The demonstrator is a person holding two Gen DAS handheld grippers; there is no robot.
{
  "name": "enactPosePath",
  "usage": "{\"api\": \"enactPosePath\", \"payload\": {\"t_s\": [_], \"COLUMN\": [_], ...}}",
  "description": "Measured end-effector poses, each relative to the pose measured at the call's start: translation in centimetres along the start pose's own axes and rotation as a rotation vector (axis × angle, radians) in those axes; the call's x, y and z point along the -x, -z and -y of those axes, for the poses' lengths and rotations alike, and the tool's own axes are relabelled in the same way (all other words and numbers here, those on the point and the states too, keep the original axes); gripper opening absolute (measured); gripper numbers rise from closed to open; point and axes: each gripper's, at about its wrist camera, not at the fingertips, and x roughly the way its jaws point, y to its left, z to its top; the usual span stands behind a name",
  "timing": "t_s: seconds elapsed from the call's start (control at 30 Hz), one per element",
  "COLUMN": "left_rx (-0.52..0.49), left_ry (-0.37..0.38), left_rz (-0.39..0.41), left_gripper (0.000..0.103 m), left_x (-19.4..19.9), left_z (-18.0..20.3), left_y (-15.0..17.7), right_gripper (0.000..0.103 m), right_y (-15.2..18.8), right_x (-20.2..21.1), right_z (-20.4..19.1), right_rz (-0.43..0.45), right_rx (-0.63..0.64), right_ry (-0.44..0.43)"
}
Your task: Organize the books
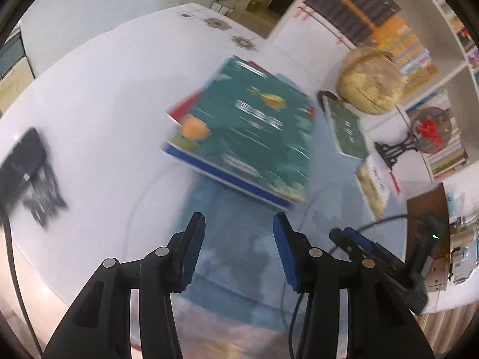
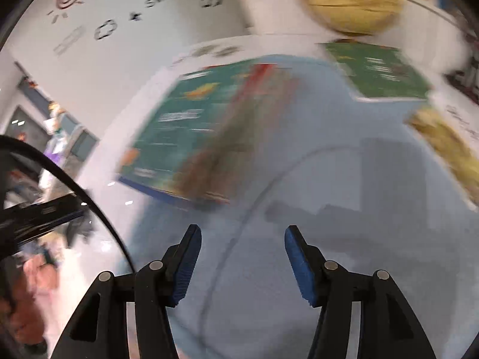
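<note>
The white desk (image 1: 89,113) fills most of what I see, with a pale blue mat (image 1: 227,224) spread over its near part. Behind it on the right stands a bookshelf (image 1: 389,24) packed with rows of spines. On the mat lies a stack of books (image 1: 248,131), a dark green cover with an orange picture on top, red and blue covers showing under its edges; both views are blurred, so I cannot read the title. To the right of the stack a globe (image 1: 371,83) stands on the desk, with a smaller green book (image 1: 347,128) lying just in front of it and a yellowish book (image 1: 374,185) nearer the desk's edge. My left gripper (image 1: 239,233) hangs over the mat short of the stack, its jaws spread and holding nothing. My right gripper (image 2: 242,239) hovers over the mat too, jaws apart and empty.
</note>
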Motion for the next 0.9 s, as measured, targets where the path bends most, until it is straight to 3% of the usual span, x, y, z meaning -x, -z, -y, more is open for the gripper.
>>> {"api": "enactPosePath", "payload": {"t_s": [0.2,0.37,0.47,0.53,0.6,0.7,0.9], "left_rx": [-0.081,-0.215,-0.237,-0.233,-0.218,-0.174,-0.146], "left_ry": [-0.025,-0.076,-0.072,-0.074,-0.077,-0.076,-0.101], "left_rz": [0.001,-0.01,-0.019,-0.015,-0.007,0.0,0.043], "left_gripper": [0.045,0.046,0.047,0.047,0.047,0.047,0.047], "left_x": [-0.9,-0.7,-0.4,-0.2,0.0,0.0,0.4], "left_z": [7.9,13.4,14.9,15.5,15.6,15.3,15.6], "left_y": [5.9,10.4,12.1,12.8,13.3,13.8,14.4], "right_gripper": [0.057,0.057,0.063,0.08,0.086,0.103,0.103], "right_y": [3.6,6.2,6.9,7.2,8.0,9.0,9.8], "right_x": [2.4,2.3,2.9,2.4,2.5,2.7,2.5], "right_z": [10.5,16.7,16.6,16.4,16.5,16.6,16.7], "right_rz": [0.07,0.017,0.043,0.034,0.048,0.053,0.099], "right_rx": [-0.071,-0.163,-0.115,-0.083,-0.072,-0.048,-0.037], "right_ry": [0.265,0.327,0.355,0.343,0.329,0.332,0.33]}}
